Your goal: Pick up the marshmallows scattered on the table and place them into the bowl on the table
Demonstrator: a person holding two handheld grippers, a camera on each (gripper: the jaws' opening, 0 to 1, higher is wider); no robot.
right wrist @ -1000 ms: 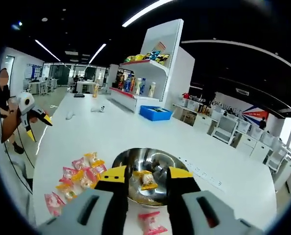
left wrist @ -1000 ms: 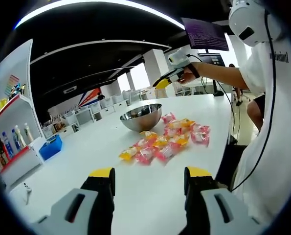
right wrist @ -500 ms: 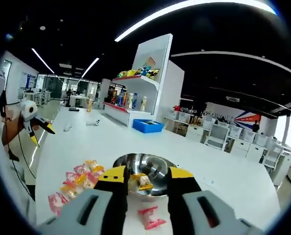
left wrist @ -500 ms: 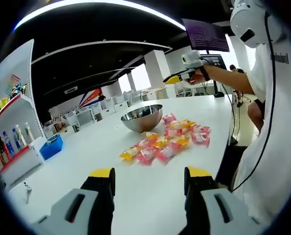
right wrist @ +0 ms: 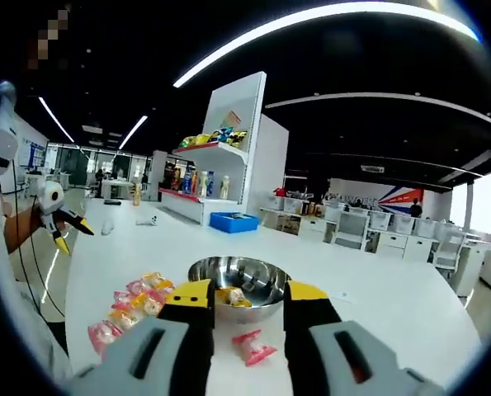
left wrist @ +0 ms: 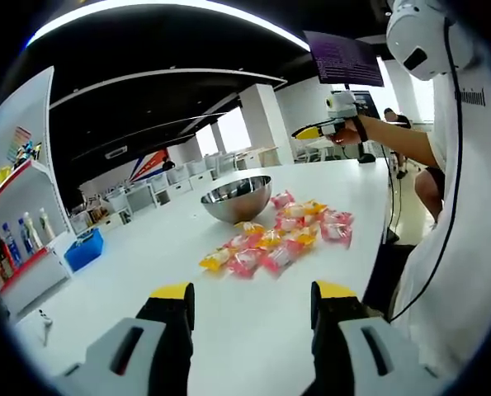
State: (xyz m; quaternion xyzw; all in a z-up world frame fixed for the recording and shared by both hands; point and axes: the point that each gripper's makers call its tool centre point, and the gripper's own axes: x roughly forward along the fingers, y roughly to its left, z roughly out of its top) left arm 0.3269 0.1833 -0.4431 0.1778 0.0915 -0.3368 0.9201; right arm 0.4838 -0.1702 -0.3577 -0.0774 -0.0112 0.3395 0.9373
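Steel, round and shiny, the bowl (right wrist: 238, 285) already held wrapped sweets. Your right gripper (right wrist: 243, 299) hung above with fingers spread and empty; you needed to descend squarely over the lone pink wrapped marshmallow (right wrist: 252, 347) on the white tabletop (right wrist: 377, 309).

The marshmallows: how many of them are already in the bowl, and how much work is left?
Done: a few wrapped marshmallows lie inside the steel bowl. In hand: nothing; the left tool and the right tool are both open and empty, raised above the table. Left: most of the job. A heap of pink and yellow packets lies beside the bowl, and one pink packet lies apart in front of it.
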